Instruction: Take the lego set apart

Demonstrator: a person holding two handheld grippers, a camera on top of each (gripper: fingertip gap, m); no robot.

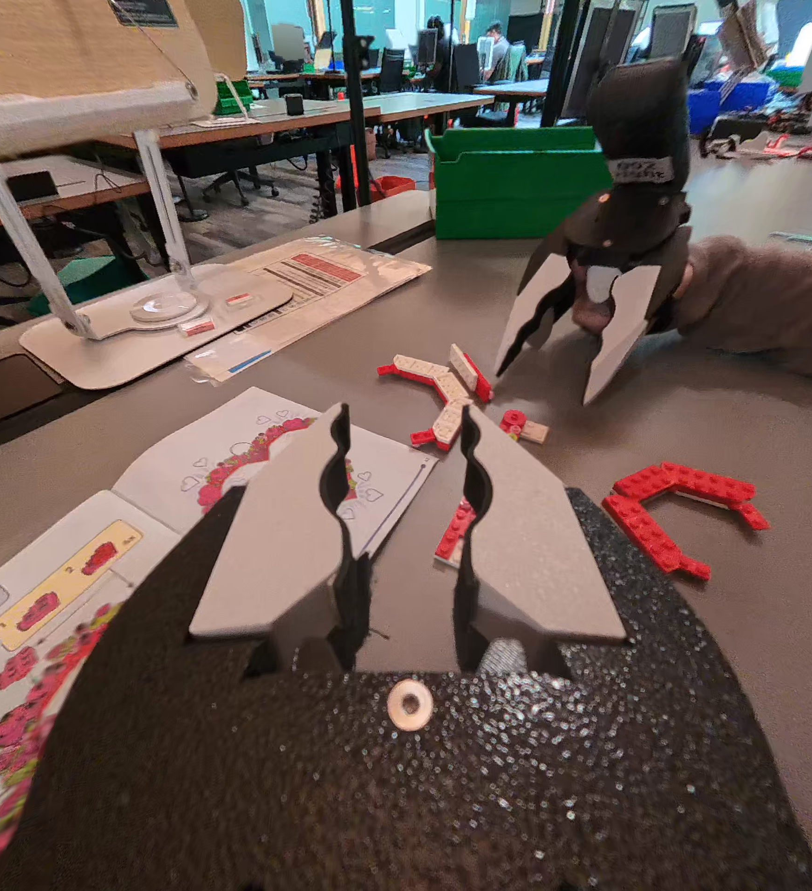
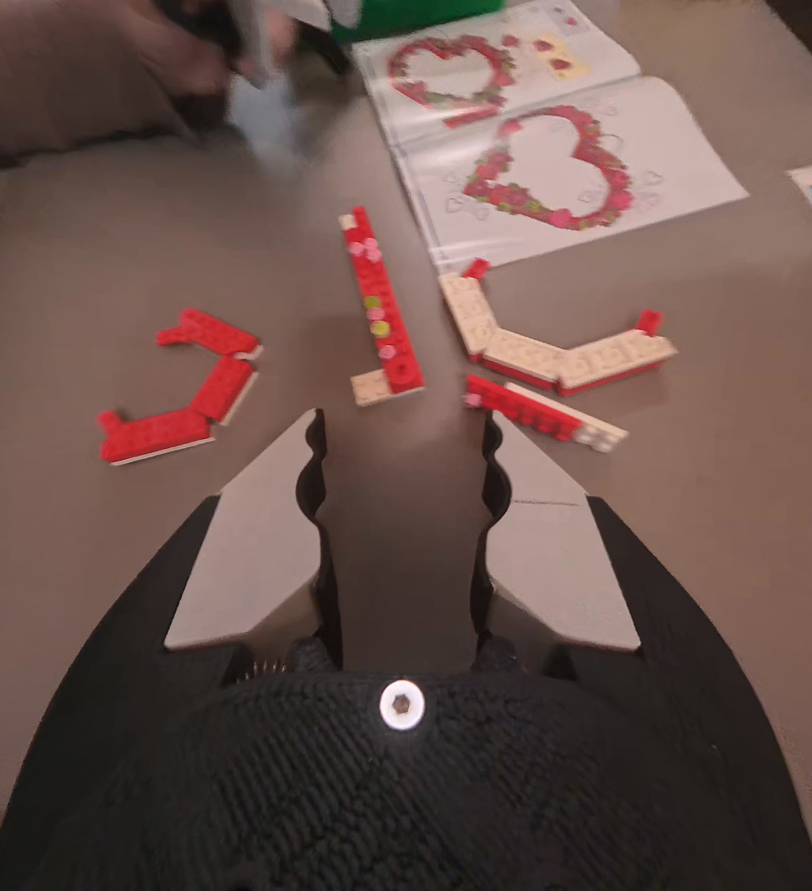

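The lego set lies in four red-and-white fragments, among them a straight strip (image 2: 384,308) and a curved red arc (image 2: 187,390). Both the left claw (image 1: 404,419) and right claw (image 2: 401,419) are released and empty above bare desk (image 2: 105,231), the instruction booklet (image 2: 563,144) bordering the pieces.

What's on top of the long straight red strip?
On the straight red strip, small round pink and lime-green studs sit along its top. Blur hides their exact count; its underside can't be seen beyond tan plates at both ends.

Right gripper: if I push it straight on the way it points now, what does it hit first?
Most likely the straight red strip with small pink and green studs. It lies just beyond the open right gripper, nearly in line with the gap. The shorter red-and-white piece sits close beside the right finger; depth is unclear.
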